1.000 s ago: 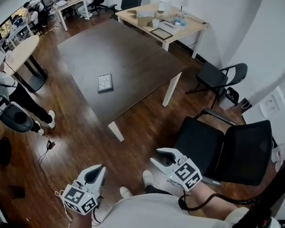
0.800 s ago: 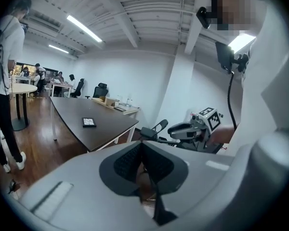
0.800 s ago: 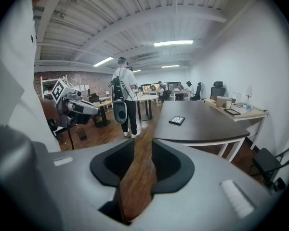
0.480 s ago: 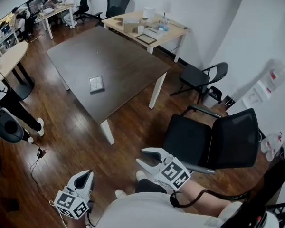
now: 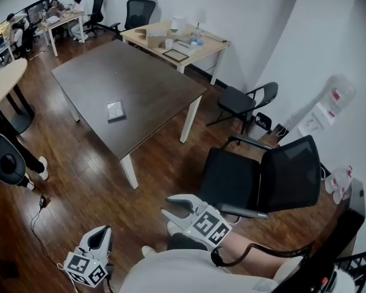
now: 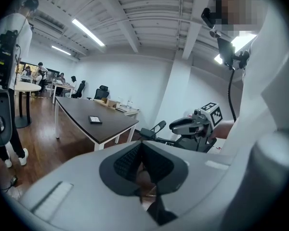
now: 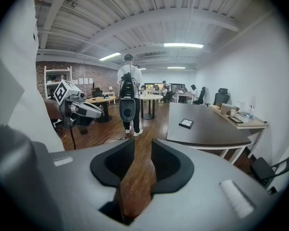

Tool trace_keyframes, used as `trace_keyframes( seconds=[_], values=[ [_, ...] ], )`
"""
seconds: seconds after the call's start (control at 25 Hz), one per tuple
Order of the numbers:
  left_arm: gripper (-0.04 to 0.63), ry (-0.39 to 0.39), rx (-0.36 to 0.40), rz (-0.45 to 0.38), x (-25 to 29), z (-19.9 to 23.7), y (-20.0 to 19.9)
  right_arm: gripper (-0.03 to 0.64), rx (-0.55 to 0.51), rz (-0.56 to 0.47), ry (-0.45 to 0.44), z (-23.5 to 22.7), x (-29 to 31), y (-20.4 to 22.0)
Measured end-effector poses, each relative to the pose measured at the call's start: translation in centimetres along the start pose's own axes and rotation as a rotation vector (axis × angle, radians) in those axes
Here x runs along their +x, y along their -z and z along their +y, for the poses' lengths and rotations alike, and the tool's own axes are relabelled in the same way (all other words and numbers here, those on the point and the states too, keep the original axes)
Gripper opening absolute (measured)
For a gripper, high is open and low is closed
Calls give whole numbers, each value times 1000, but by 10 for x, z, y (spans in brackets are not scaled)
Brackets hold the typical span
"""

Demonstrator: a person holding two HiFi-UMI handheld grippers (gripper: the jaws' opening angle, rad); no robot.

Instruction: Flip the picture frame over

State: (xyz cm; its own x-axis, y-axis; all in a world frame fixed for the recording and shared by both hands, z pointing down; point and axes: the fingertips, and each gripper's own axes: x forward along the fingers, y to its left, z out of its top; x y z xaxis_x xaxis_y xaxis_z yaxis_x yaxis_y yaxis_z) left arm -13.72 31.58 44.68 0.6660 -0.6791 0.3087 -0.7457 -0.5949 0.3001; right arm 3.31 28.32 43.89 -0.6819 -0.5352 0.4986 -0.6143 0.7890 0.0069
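Observation:
The picture frame (image 5: 114, 110) is a small grey rectangle lying flat on the dark brown table (image 5: 146, 84), far ahead of both grippers. It also shows in the left gripper view (image 6: 95, 120) and the right gripper view (image 7: 186, 123). My left gripper (image 5: 102, 232) hangs low at the bottom left over the wooden floor, shut with nothing in it (image 6: 140, 148). My right gripper (image 5: 168, 206) is held near my body with its jaws a little apart and empty, and floor shows through the gap (image 7: 143, 150). Each gripper sees the other: the right gripper (image 6: 176, 125) and the left gripper (image 7: 98, 113).
A black office chair (image 5: 256, 176) stands just right of my right gripper, with a folding chair (image 5: 244, 99) behind it. Beyond the table is a light wooden desk (image 5: 177, 41) with small items. A person (image 7: 129, 100) stands by a round table (image 5: 3, 78) at the left.
The view has swung, so the table and frame now sit farther up and left. Both grippers have dropped lower in the picture. Their jaws have not changed.

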Motion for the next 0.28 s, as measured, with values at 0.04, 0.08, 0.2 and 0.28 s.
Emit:
trace_keyframes(
  seconds=[0.04,0.08,0.2,0.28],
  values=[
    [0,-3,1,0,-3,0,2,112,-3,-3,0,2,0,0],
    [0,-5,1,0,-4,1,5,112,-6,-5,1,3,1,1],
    [0,-2,1,-7,-3,8,16,110,-14,-3,3,5,8,7],
    [0,4,4,-12,-2,13,23,110,-20,3,3,7,15,13]
  ],
)
